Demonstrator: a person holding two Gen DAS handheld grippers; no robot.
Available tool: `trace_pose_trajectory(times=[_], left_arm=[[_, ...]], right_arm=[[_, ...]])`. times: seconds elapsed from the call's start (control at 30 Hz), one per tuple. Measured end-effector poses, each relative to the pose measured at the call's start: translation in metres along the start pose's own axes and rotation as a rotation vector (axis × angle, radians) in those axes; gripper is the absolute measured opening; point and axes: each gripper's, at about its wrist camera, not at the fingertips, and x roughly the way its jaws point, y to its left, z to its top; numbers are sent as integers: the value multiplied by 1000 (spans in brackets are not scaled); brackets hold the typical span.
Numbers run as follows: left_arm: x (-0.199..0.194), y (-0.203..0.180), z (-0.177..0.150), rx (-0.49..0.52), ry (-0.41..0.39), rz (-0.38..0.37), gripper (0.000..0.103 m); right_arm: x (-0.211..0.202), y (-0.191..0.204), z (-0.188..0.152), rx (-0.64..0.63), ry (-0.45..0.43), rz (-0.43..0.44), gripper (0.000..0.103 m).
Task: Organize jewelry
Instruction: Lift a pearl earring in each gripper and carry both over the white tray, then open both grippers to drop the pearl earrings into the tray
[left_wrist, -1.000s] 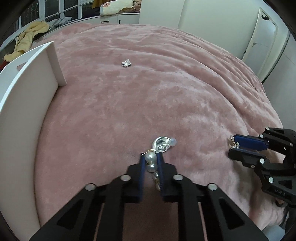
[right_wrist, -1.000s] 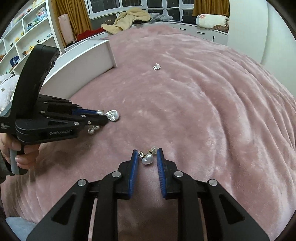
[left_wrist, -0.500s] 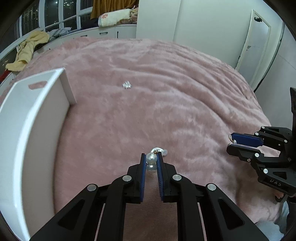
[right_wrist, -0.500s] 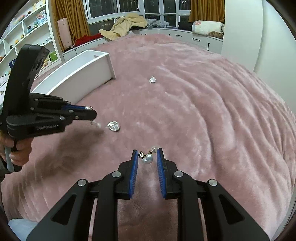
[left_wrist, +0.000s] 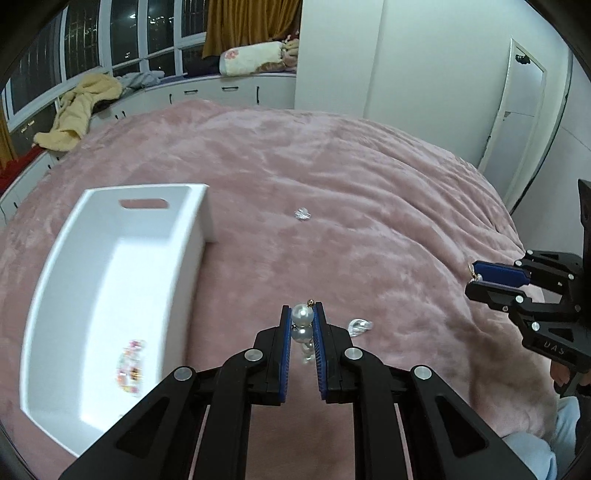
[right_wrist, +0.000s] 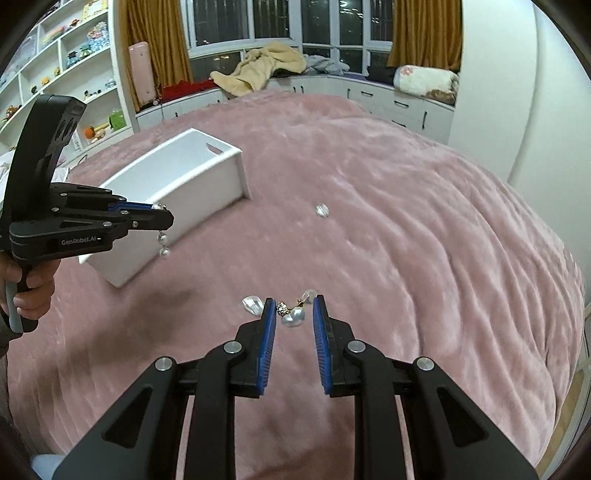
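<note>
The left gripper (left_wrist: 303, 317) is clamped on a pearl drop earring (left_wrist: 302, 315), whose strand dangles straight down from the tips. The white box (left_wrist: 110, 280) sits ahead and to that gripper's left — nearer it than the right one — with its long side running away from the tool and a beaded piece (left_wrist: 130, 365) already inside. The right gripper (right_wrist: 294, 315) holds a second pearl earring (right_wrist: 292, 316) between narrowed fingers. Since a second ago the left gripper has risen clear of the pink blanket (left_wrist: 351, 192), leaving a clear crystal (left_wrist: 357, 326) behind.
</note>
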Motion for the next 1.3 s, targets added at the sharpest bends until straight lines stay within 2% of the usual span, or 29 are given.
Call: trace_pose_trajectory(times=[0.43, 0.8, 1.07, 1.23, 1.3], left_arm=[[-53, 86, -6, -79, -44, 105, 16], [-65, 148, -36, -176, -20, 186, 17], [-53, 163, -54, -220, 16, 202, 17], [-51, 172, -63, -251, 33, 210, 17], [-49, 174, -65, -257, 42, 215, 21]], right_arm=[[25, 76, 63, -109, -32, 74, 21], [72, 143, 111, -173, -14, 161, 21], [112, 191, 126, -241, 51, 205, 21], [133, 215, 124, -288, 101, 226, 21], [141, 223, 120, -317, 126, 237, 21]])
